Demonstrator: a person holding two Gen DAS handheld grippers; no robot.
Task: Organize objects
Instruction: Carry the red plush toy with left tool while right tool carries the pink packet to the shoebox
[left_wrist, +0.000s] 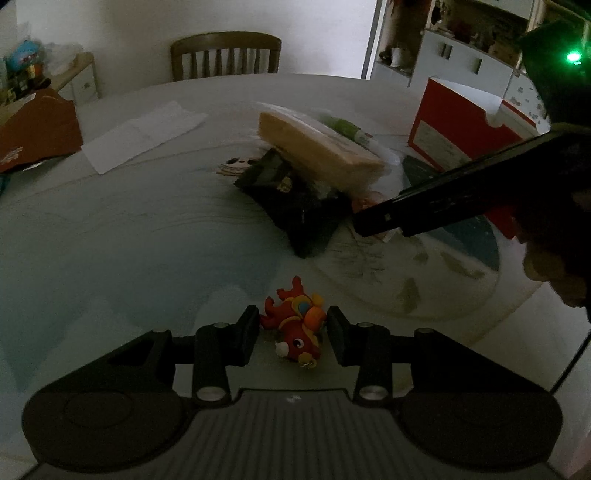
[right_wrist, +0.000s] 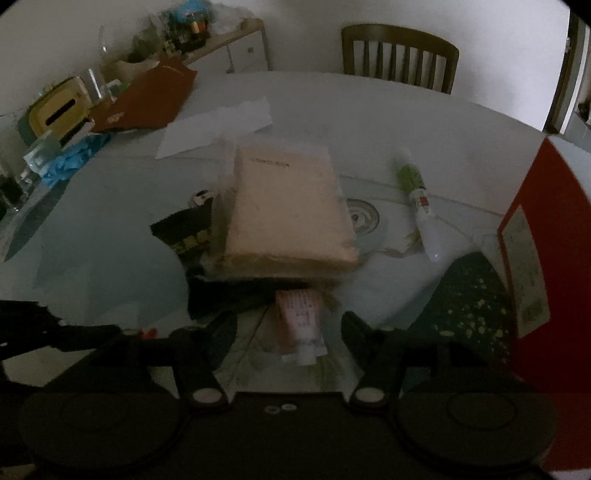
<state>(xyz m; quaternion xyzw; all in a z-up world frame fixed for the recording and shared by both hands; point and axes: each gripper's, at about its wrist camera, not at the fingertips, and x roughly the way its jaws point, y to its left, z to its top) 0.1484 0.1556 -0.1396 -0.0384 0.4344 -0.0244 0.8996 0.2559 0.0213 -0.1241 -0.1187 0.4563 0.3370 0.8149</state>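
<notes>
A small red dragon toy lies on the glass table between the fingers of my left gripper, which is open, its pads close on either side of the toy. My right gripper is open around a pink tube that lies on the table with its white cap toward the camera. The right gripper also shows in the left wrist view at the right, low over the table. A beige packet lies on a black pouch just beyond the tube.
A green and white tube lies to the right of the packet. A red box stands at the right edge. White paper and a red-brown bag lie far left. A wooden chair stands behind the table.
</notes>
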